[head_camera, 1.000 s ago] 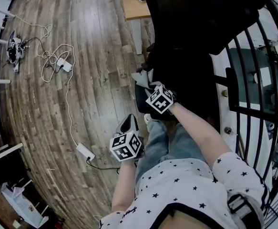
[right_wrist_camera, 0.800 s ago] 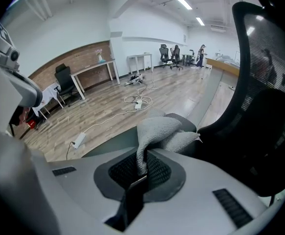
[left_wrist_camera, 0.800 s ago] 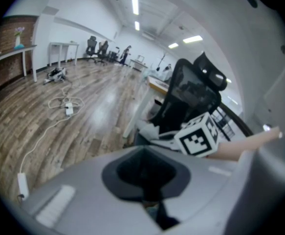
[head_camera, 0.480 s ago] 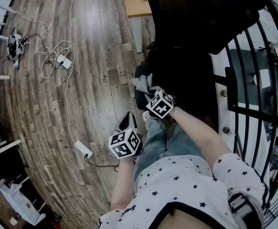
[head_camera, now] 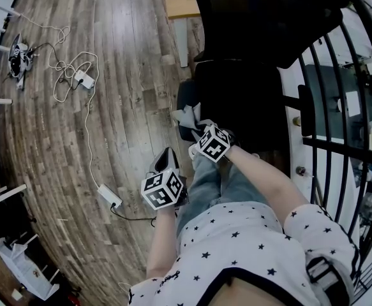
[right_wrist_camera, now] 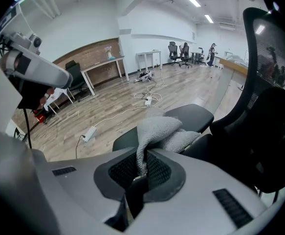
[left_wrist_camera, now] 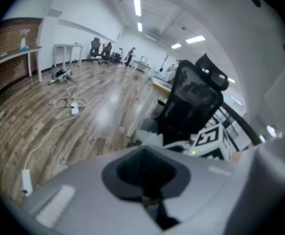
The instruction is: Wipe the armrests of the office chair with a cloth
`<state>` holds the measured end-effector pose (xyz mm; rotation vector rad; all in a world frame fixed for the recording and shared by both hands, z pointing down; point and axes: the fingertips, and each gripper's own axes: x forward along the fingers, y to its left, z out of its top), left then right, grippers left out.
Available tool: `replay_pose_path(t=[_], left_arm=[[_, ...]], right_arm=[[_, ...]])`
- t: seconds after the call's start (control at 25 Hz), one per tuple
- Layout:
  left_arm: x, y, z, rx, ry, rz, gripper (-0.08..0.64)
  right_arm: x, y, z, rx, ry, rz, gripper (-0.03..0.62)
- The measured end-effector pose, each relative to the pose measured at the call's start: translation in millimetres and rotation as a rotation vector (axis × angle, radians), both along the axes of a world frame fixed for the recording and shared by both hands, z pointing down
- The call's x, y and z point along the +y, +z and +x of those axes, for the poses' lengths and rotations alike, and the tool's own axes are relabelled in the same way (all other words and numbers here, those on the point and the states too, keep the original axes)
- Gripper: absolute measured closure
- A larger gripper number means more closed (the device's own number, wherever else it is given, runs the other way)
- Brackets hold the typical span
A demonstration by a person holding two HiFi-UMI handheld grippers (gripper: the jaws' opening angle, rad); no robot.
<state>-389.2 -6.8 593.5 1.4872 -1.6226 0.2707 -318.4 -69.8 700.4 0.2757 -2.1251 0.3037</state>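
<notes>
A black office chair (head_camera: 249, 75) stands in front of me, its left armrest (head_camera: 184, 102) a dark pad. A grey cloth (right_wrist_camera: 163, 133) lies draped on that armrest (right_wrist_camera: 181, 119), and my right gripper (right_wrist_camera: 141, 173) is shut on the cloth's near end. In the head view the cloth (head_camera: 187, 116) shows just beyond the right gripper (head_camera: 201, 129). My left gripper (head_camera: 164, 164) hangs lower left over the floor, away from the chair, jaws shut with nothing in them. The chair's back (left_wrist_camera: 193, 102) and the right gripper's marker cube (left_wrist_camera: 214, 140) appear in the left gripper view.
A white cable and power strips (head_camera: 83, 81) trail over the wood floor at left. A desk corner (head_camera: 176, 5) stands beyond the chair. Black railing bars (head_camera: 339, 145) run along the right. My legs in jeans (head_camera: 217, 183) are below the chair.
The right gripper with the cloth has slid back toward me along the armrest. The left gripper has drifted slightly left and nearer too.
</notes>
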Motion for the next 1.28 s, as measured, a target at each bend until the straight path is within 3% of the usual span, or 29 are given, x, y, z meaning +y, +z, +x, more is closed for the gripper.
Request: replay_pose_path(t=[0.96, 1.28], left_arm=[[4, -11, 5, -0.01, 0.013, 0.015, 0.554], [-1, -14, 2, -0.02, 0.038, 0.019, 0.554]], right_arm=[[55, -1, 14, 0.03, -0.102, -0.066, 0.563], [55, -3, 12, 0.024, -0.082, -0.064, 0.563]])
